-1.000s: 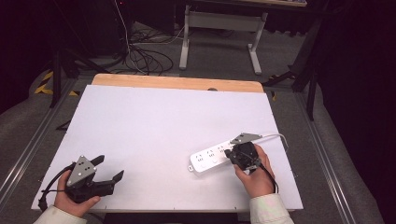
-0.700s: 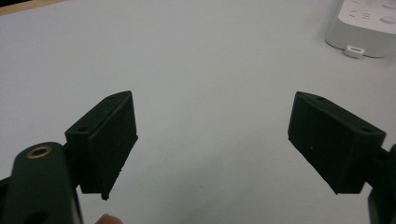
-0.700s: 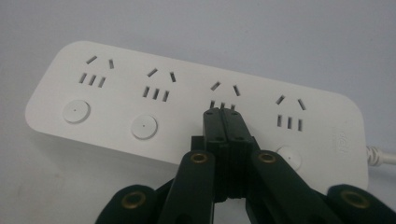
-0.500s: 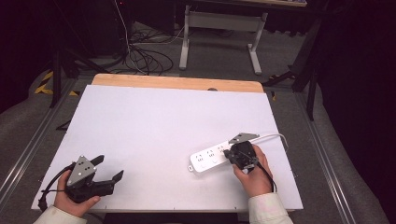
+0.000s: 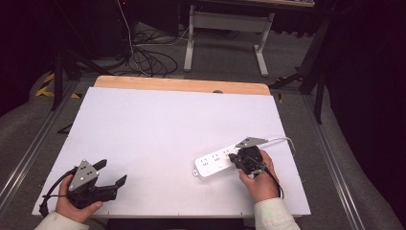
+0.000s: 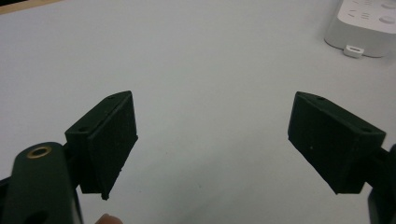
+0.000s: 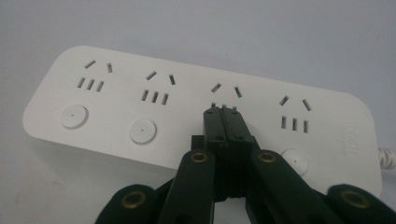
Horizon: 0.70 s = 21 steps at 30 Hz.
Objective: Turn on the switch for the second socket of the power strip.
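Power strip (image 7: 187, 107): smooth, semi-gloss white plastic. Right gripper (image 7: 225, 122) jaws: matt black plastic with brass-coloured rivets. Table (image 5: 158, 129): matt white top, bare wood along the far edge.

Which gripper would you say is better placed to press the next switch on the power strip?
Right: the right gripper, jaws shut, sits over the power strip; the left gripper rests open, far off.

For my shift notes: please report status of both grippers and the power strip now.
Right gripper shut, tips over power strip, third socket group. Left gripper open, holds nothing, apart from strip. Nothing in the way on table.
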Each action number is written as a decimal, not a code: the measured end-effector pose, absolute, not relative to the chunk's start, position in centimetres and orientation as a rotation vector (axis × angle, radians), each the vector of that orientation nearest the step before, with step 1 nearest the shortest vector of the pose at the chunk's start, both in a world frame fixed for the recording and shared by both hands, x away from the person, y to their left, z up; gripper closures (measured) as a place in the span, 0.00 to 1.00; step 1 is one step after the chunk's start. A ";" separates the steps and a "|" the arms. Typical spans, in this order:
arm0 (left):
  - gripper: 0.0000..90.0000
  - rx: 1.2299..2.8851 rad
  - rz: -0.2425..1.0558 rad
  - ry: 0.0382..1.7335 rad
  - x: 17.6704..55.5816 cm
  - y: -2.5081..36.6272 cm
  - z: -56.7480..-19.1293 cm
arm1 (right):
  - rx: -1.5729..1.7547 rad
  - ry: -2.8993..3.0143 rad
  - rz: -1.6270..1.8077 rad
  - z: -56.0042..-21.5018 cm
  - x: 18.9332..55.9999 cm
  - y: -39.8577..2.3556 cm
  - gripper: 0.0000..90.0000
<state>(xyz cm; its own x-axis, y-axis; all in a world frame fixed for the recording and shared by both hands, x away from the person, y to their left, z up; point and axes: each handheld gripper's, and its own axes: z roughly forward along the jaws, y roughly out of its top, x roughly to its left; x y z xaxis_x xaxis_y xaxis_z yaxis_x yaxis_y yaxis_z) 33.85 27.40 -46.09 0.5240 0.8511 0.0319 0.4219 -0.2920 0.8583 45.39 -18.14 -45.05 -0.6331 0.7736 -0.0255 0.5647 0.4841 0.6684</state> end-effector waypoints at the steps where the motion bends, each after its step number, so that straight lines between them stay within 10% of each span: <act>1: 0.18 1.907 0.632 1.042 33.9 27.4 -46.1 | 1.127 2.409 0.913 -45.1 45.4 -18.1 1.00; 21: 0.18 1.911 0.621 1.045 33.8 27.4 -46.1 | 1.126 2.380 0.886 -45.4 45.1 -17.8 1.00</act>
